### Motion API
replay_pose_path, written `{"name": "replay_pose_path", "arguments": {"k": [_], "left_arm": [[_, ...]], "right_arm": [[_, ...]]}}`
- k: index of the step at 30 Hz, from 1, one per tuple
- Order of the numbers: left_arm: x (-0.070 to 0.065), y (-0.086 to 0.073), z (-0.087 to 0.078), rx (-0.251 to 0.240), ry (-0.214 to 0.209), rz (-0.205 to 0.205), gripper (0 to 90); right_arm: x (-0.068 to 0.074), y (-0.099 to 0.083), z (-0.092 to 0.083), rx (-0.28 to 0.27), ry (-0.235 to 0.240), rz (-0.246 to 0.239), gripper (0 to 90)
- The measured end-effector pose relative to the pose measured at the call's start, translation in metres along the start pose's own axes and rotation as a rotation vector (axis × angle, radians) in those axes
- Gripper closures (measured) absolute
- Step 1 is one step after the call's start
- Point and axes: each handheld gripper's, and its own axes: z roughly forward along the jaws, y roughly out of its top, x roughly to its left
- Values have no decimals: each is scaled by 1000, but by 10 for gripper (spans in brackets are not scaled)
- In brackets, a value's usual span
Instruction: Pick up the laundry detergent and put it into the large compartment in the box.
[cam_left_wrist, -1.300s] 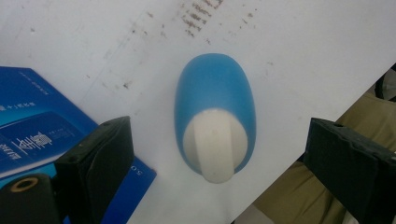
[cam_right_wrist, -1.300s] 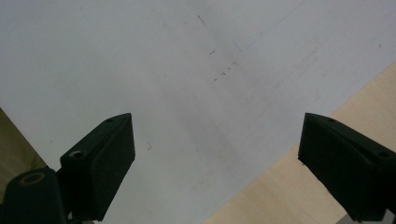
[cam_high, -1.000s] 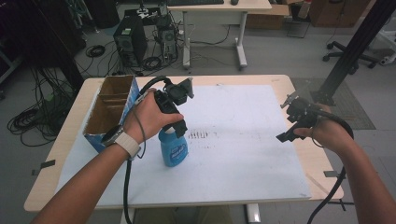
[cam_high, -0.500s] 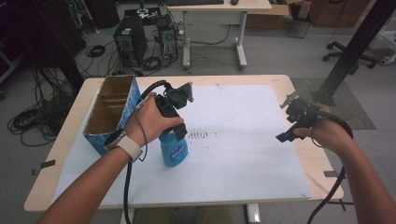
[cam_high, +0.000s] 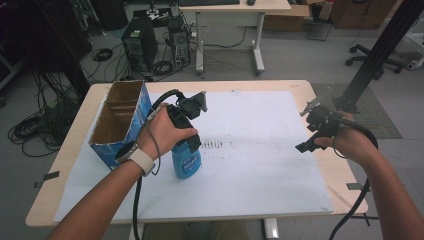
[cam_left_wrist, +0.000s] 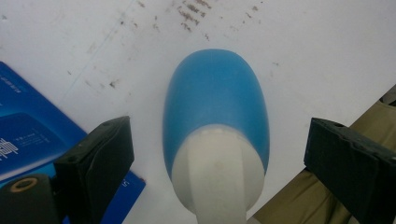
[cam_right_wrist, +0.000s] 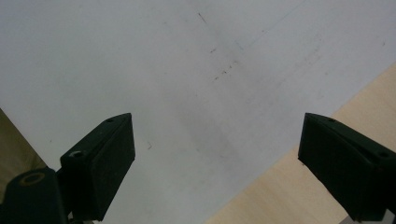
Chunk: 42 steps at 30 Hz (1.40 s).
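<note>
On the desk (cam_high: 300, 90), left of centre, the left tool (cam_left_wrist: 217, 154) straddles the upright bottle (cam_high: 186, 159), jaws apart, grasp pending; the right tool (cam_right_wrist: 217, 158) gapes at right, idle.

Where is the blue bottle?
In the high view, the blue bottle stands on the white sheet, left of centre, beside the cardboard box, under the left tool.

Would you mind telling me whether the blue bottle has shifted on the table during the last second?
No. The blue bottle stands in the same spot beside the cardboard box, next to the dark marks on the white sheet.
</note>
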Motion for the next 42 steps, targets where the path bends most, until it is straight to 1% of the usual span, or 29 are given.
{"name": "replay_pose_path", "arguments": {"k": [6, 11, 15, 20, 24, 30, 38, 42], "left_arm": [[-1, 1, 4, 2, -3, -2, 87], [-2, 2, 8, 9, 3, -2, 87], [-1, 1, 12, 9, 3, -9, 87], [0, 1, 16, 21, -3, -8, 87], [1, 0, 20, 22, 2, -17, 88], [1, 0, 23, 22, 1, -23, 88], [2, 1, 29, 33, -1, -20, 94], [3, 1, 31, 36, -4, -28, 104]], "right_arm": [[0, 0, 0, 1, 0, 0, 111], [0, 0, 1, 2, 3, 0, 111], [0, 1, 2, 3, 3, -1, 111], [0, 1, 3, 2, 4, -1, 111], [0, 0, 4, 3, 6, 1, 111], [0, -1, 5, 1, 8, 2, 111], [-1, -3, 5, 2, 8, 5, 111], [-2, -3, 6, 3, 9, 6, 111]]}}
